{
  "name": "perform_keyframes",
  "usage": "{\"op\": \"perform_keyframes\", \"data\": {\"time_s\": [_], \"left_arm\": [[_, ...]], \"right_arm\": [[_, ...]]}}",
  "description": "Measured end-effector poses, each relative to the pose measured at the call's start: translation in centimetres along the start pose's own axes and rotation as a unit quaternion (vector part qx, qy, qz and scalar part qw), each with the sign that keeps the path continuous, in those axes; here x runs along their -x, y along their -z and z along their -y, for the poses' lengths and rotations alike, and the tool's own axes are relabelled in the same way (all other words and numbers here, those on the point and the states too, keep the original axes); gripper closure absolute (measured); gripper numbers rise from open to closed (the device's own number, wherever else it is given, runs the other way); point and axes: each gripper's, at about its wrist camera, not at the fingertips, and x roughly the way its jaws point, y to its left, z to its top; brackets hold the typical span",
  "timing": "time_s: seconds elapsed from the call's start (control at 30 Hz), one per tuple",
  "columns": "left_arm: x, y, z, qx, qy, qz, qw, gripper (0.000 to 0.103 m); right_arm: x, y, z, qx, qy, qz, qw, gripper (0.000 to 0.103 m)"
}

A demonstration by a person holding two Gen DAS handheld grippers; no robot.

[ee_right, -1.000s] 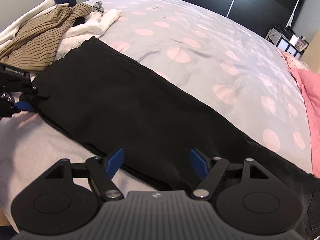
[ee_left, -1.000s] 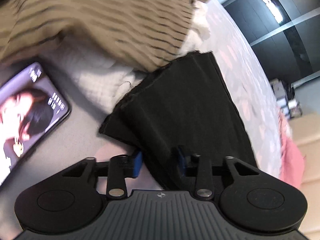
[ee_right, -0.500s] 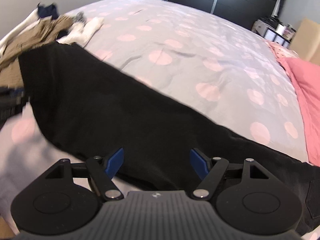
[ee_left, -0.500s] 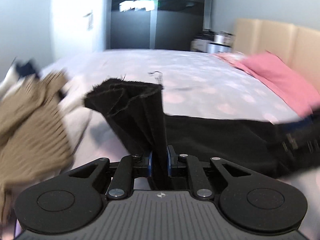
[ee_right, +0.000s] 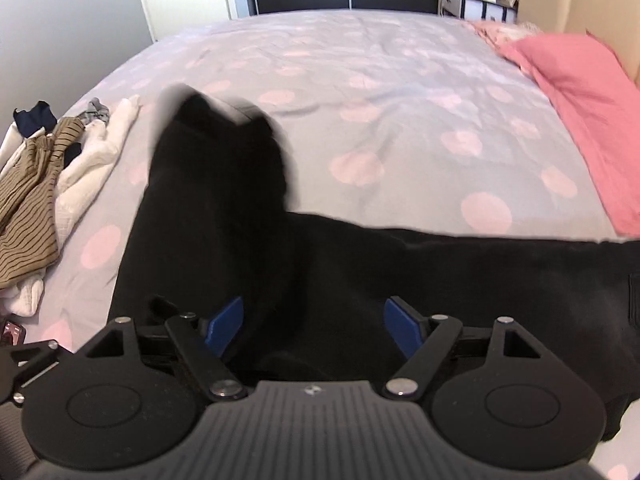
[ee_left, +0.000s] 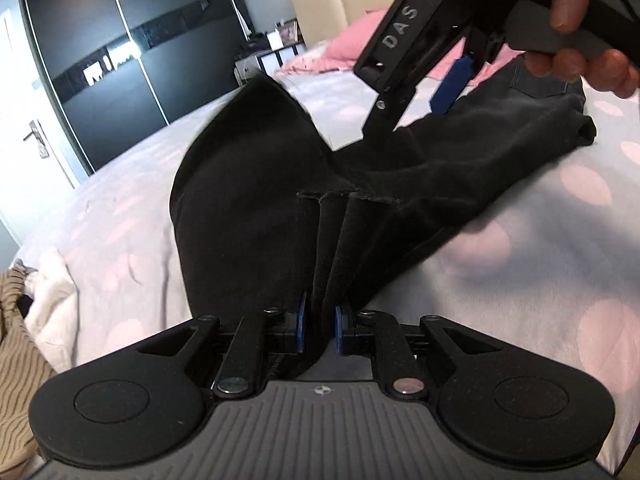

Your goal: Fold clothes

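Note:
Black trousers (ee_left: pixel 260 200) lie across the spotted bedspread (ee_left: pixel 560 240). My left gripper (ee_left: pixel 320 328) is shut on the bunched hem end of a leg and holds it up off the bed, so the leg rises in a fold. In the right wrist view that raised leg (ee_right: pixel 216 168) is blurred and stands over the flat part of the trousers (ee_right: pixel 480 280). My right gripper (ee_right: pixel 312 320) hovers over the trousers with its jaws wide and opening; black cloth lies under them, and the pads do not press it. A hand (ee_left: pixel 580 0) holds that right gripper (ee_left: pixel 416 104).
A pile with a brown striped garment (ee_right: pixel 28 208) and a white one (ee_right: pixel 92 160) sits at the bed's left edge, beside a phone (ee_right: pixel 12 330). Pink pillows (ee_right: pixel 580 112) lie at the headboard on the right. Dark wardrobe doors (ee_left: pixel 120 60) stand beyond the bed.
My left gripper closed on the leg's end, rolled over and carried it up and across toward the right gripper, doubling the leg over. The right gripper drifted along the trousers.

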Motion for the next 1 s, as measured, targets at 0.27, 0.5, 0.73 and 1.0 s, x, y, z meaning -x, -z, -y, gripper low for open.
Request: {"op": "perform_keyframes", "data": {"time_s": [0.27,0.5,0.73,1.0], "left_arm": [[-0.5,0.2,0.8,-0.004,-0.005,-0.007,1.0000,0.092],[0.1,0.1,1.1,-0.028,-0.016,-0.007,0.9995,0.092],[0.1,0.6,2.7,-0.109,-0.040,-0.001,0.9932,0.092],[0.2,0.7,2.4,-0.110,-0.035,0.000,0.9933,0.092]], "right_arm": [[-0.4,1.3,2.5,-0.078,-0.039,-0.023,0.996,0.018],[-1.4,1.6,4.0,-0.172,-0.106,-0.033,0.979,0.015],[-3.9,0.8,3.1,-0.201,-0.133,-0.055,0.969,0.015],[-7.0,0.0,2.5,-0.213,-0.150,-0.068,0.963,0.029]]}}
